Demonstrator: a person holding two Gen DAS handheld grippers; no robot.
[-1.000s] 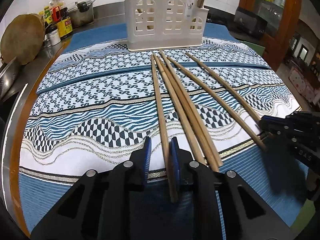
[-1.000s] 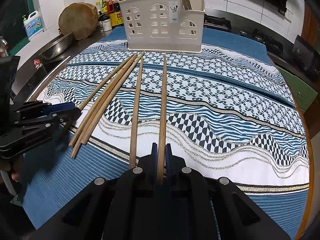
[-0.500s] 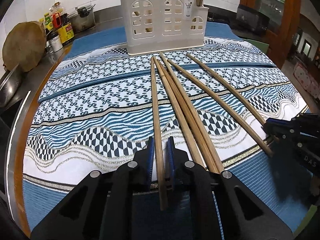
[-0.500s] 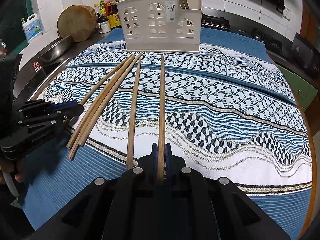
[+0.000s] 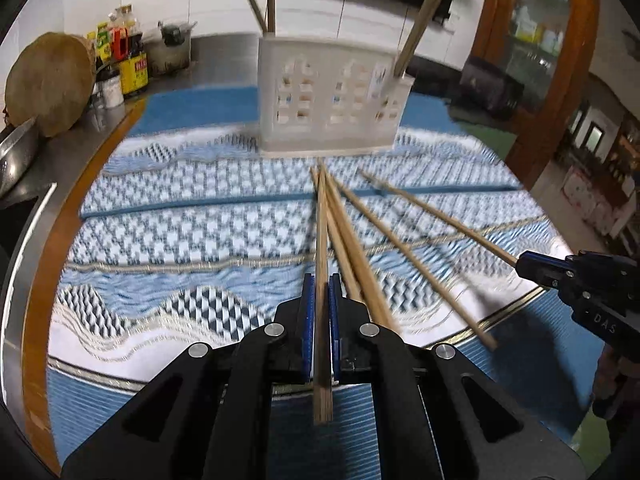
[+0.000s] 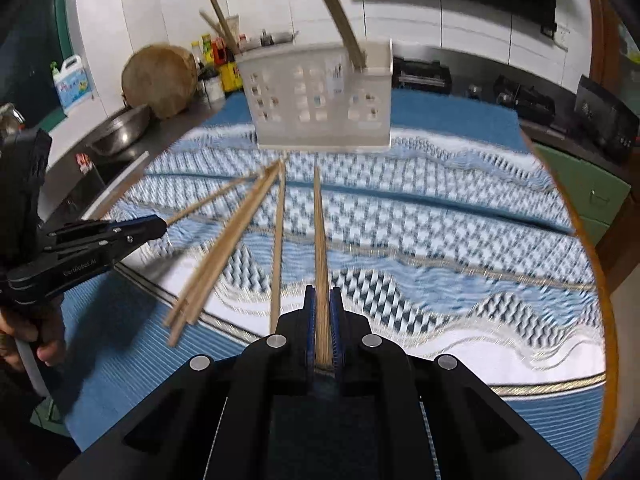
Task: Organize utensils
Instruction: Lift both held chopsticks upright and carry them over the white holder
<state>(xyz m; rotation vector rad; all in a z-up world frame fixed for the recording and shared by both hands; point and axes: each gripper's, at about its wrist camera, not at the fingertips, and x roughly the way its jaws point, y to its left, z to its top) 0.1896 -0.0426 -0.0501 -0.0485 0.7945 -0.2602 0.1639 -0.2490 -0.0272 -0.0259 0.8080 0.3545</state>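
Chopsticks: several loose (image 5: 416,264) before the white holder (image 5: 332,100).
Left gripper (image 5: 320,316): pinching one chopstick (image 5: 321,240).
Right gripper (image 6: 322,320): apparently pinching another chopstick (image 6: 320,240).

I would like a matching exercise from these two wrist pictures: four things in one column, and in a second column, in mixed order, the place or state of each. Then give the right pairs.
Things
1. left gripper
2. white utensil holder
3. loose chopsticks
4. round wooden board

Places or states
A. lying flat on the patterned mat
B. leaning on the counter beside the bottles
C. shut on one chopstick
D. standing at the far end of the mat, with chopsticks sticking out of its top

Pairs: 1-C, 2-D, 3-A, 4-B
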